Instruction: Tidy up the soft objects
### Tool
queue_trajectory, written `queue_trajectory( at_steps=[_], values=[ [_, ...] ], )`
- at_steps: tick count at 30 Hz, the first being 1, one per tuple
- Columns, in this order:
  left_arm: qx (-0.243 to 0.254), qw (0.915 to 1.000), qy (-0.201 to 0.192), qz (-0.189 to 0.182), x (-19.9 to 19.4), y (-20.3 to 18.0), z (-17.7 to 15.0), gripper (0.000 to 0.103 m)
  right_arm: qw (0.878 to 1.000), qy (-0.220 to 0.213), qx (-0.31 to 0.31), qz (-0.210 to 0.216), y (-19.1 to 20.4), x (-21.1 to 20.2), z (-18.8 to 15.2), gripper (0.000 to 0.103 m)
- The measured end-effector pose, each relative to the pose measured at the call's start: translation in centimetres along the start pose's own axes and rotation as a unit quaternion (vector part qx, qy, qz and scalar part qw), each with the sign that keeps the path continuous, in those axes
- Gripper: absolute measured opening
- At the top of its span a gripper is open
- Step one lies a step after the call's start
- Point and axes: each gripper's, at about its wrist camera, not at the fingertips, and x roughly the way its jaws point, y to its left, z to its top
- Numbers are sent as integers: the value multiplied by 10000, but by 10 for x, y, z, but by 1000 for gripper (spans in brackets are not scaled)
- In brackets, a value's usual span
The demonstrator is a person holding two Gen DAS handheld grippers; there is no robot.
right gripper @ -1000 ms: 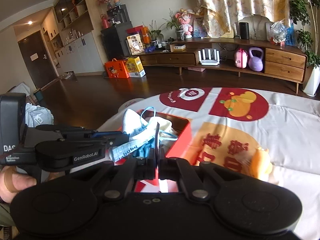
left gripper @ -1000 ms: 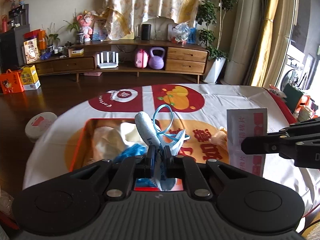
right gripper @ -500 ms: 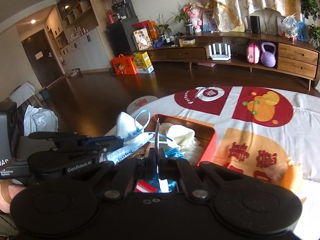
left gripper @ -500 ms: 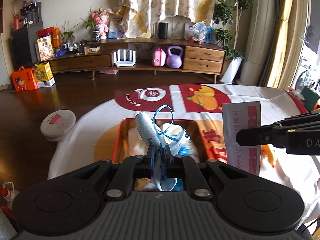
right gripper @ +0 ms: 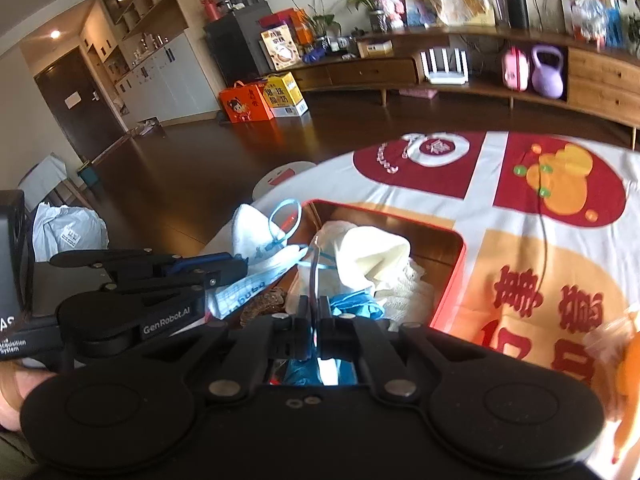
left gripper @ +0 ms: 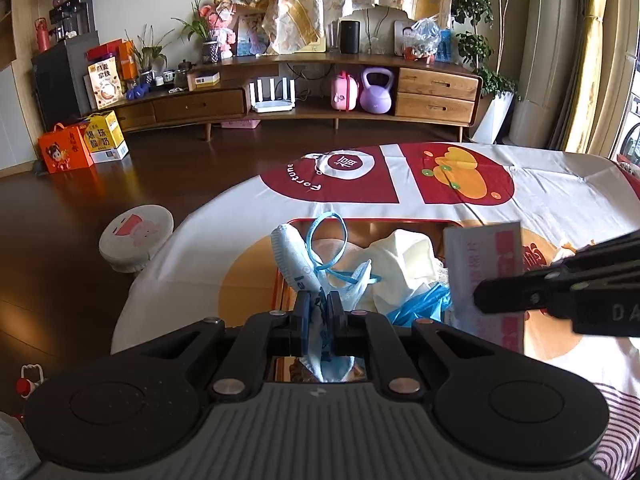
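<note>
Matt black plastic jaws pinch a soft white fabric face mask with blue elastic loops [left gripper: 298, 258], and just beyond them a glossy red metal tin [right gripper: 452, 276] holds crumpled cream cloth [right gripper: 372, 256] on a smooth printed tablecloth [left gripper: 552, 196].

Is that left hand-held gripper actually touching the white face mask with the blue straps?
Touching. In the left wrist view the left hand-held gripper is closed on the face mask: its fabric is pinched between the fingers, and the cup sticks up above them.
</note>
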Motion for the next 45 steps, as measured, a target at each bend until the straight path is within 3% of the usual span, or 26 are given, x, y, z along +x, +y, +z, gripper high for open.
queue_trajectory(
  at_steps=[6,19,31,33,40,43,45],
  values=[
    [-32,10000,70,-54,20,-8,0,9,9998,150,134,78,-10,16,-6,1],
    [-39,9992,377,-99,54,-13,-5,9,9993,318,130,-171,-30,40,-10,2],
    [-224,9980,550,-202,53,-7,-9,9,9988,335,-167,-325,-25,37,-13,20],
    [-237,9979,573,-193,52,-6,-10,9,9983,313,-267,-413,-23,36,-14,29],
    [-342,9974,589,-224,46,-4,-11,20,9956,153,-645,-655,-17,28,-13,43],
    [-329,9976,576,-202,42,-5,-12,35,9952,85,-688,-694,-17,24,-13,51],
    [-335,9979,523,-188,38,-5,-12,57,9954,54,-664,-696,-19,21,-13,53]
  ],
)
